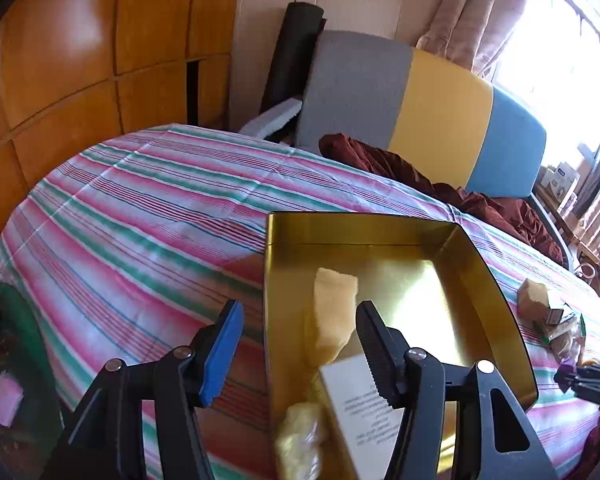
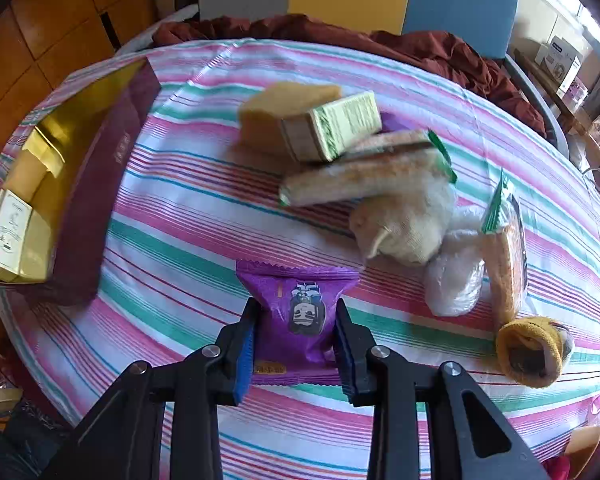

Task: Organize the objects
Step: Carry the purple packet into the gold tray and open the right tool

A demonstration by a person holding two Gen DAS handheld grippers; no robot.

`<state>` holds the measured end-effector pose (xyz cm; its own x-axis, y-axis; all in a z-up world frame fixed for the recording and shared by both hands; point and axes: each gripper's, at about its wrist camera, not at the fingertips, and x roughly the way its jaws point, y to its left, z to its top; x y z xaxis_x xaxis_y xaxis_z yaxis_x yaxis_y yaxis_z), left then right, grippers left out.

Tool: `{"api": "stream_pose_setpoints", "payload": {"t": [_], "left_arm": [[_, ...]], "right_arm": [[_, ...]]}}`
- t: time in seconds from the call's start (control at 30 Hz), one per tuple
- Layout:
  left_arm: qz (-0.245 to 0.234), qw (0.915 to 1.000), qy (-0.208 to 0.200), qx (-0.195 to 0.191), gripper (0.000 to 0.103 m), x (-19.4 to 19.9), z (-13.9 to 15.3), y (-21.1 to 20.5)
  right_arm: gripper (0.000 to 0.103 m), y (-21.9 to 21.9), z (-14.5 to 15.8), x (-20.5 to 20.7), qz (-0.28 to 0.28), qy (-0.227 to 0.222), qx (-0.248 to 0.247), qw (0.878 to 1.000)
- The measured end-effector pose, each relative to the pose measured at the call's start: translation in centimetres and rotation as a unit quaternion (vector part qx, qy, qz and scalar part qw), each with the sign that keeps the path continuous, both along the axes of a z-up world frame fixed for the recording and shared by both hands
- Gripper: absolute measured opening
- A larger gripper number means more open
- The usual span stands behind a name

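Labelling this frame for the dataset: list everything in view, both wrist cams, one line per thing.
gold box: 1, gold inside, maroon outside, on the cloth at the left
white carton: 1, white, inside the gold box
purple packet: 1, purple, between the right gripper's fingers
green-ended carton: 1, tan and green, in the pile right of the box
snack packs: about 3, clear with green edges, same pile
yellow sock: 1, yellow, right edge of the pile
striped cloth: 1, pink, green, white, covering the table
chair: 1, grey, yellow, blue, behind the table
left gripper: 1, black, open over the box
right gripper: 1, black, shut on the packet
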<state>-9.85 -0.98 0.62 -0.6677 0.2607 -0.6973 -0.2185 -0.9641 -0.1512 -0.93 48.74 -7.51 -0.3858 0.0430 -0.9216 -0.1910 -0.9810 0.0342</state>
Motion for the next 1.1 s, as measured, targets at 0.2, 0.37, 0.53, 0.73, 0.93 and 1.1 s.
{"api": "stream_pose_setpoints", "payload": {"t": [0.2,0.37,0.53,0.73,0.93,1.1], "left_arm": [[0.017,0.9995,-0.004,0.025,0.062,2.0,-0.4,-3.0],[0.026,0.9987,-0.013,0.041,0.065,3.3,-1.3,-4.5],[0.037,0.9982,-0.020,0.042,0.066,4.3,-2.1,-5.5],[0.043,0.9973,-0.024,0.055,0.068,4.3,-2.3,-6.4],[0.047,0.9970,-0.030,0.053,0.072,4.3,-2.8,-6.4],[0.053,0.9970,-0.025,0.050,0.078,4.3,-2.6,-6.5]], "right_arm": [[0.034,-13.0,5.3,2.7,0.058,0.084,-0.061,0.993],[0.034,-22.1,9.1,-3.1,0.118,0.088,-0.084,0.986],[0.034,-28.3,5.1,-9.9,0.132,0.028,-0.069,0.989],[0.034,-32.8,0.2,-14.7,0.115,-0.040,-0.066,0.990],[0.037,-35.4,-1.1,-16.1,0.121,-0.056,-0.110,0.985],[0.049,-35.7,-0.7,-15.7,0.125,-0.039,-0.136,0.982]]}}
